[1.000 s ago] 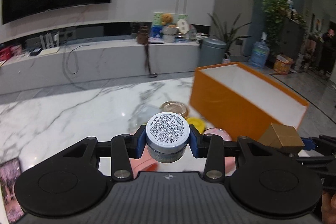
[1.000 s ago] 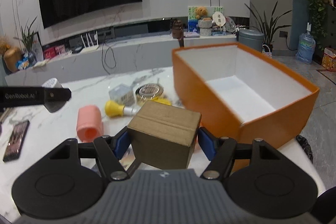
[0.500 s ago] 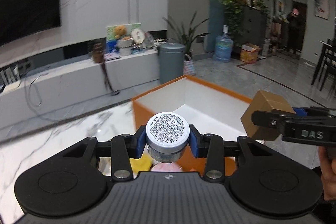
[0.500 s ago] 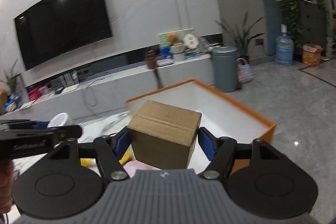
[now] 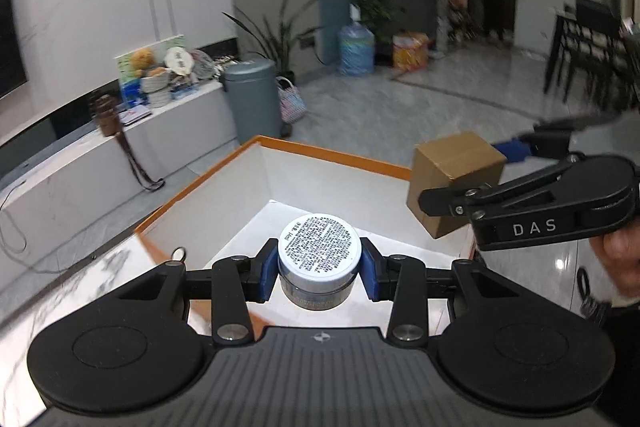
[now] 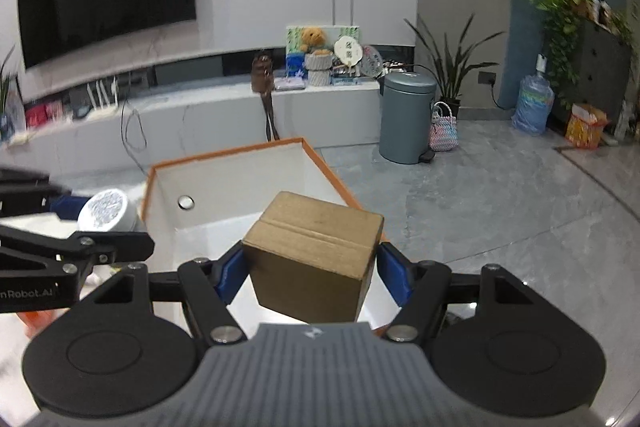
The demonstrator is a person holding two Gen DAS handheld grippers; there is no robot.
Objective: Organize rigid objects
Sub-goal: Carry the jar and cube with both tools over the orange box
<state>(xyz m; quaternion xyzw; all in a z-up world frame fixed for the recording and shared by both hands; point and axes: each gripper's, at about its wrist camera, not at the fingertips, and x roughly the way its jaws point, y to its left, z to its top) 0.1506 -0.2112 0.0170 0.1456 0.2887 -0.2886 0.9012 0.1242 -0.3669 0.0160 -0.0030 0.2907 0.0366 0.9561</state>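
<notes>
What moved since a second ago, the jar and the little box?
Both swung over the orange box: the jar and the cardboard box now hang above its white inside, with the table clutter out of view. Unchanged: each hand-held gripper, left and right, stays clamped on its item; nothing dropped.

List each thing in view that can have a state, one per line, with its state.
Left gripper: shut on the jar.
Jar: lid on, held above the orange box.
Right gripper: shut on the cardboard box.
Cardboard box: closed, held up.
Orange box: open, nothing visible inside.
Bin: lid closed.
</notes>
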